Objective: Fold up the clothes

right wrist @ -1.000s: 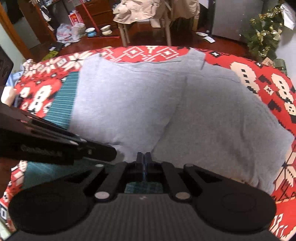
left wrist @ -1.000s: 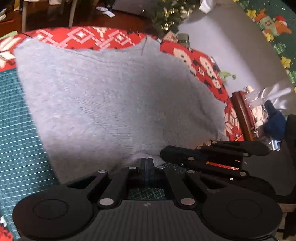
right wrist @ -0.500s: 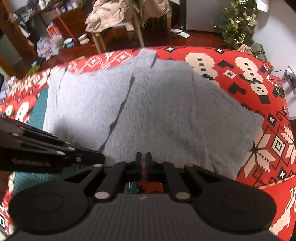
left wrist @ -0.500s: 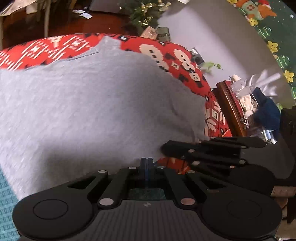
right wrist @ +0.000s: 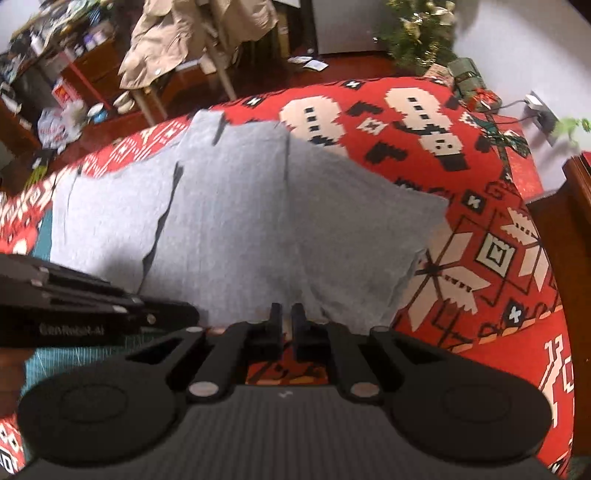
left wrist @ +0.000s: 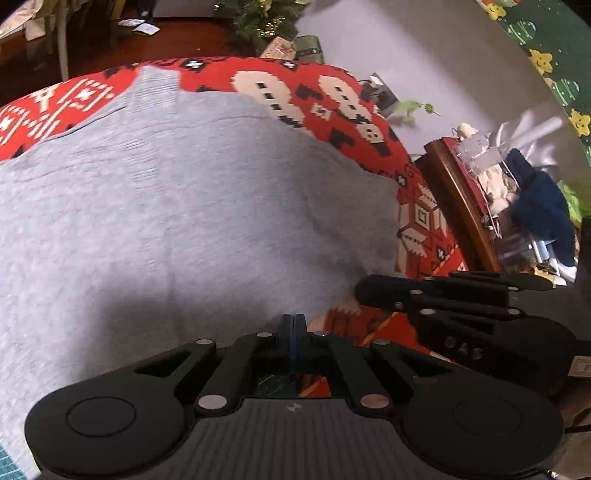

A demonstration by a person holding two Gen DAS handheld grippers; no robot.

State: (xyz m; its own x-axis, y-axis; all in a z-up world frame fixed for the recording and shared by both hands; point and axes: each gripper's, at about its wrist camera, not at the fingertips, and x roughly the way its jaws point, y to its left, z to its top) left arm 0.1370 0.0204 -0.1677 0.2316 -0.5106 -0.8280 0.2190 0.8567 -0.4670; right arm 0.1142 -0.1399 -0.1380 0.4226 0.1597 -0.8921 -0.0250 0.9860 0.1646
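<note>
A grey knit garment lies folded over on a red patterned tablecloth; a fold edge runs down its left part in the right wrist view. My left gripper is shut on the garment's near edge, low over the cloth. Close on its right the right gripper shows as a dark arm. In its own view the right gripper stands open by a narrow gap at the garment's near edge, nothing pinched between its fingers. The left gripper reaches in from the left.
A green cutting mat shows under the cloth at the near left. A dark wooden side table with clutter stands at the right. Behind the table are a chair draped with a coat and a small Christmas tree.
Both grippers have carried the garment's near edge to the right, laying one part over the other. The right gripper's fingers, shut a second ago, have parted and let the fabric go.
</note>
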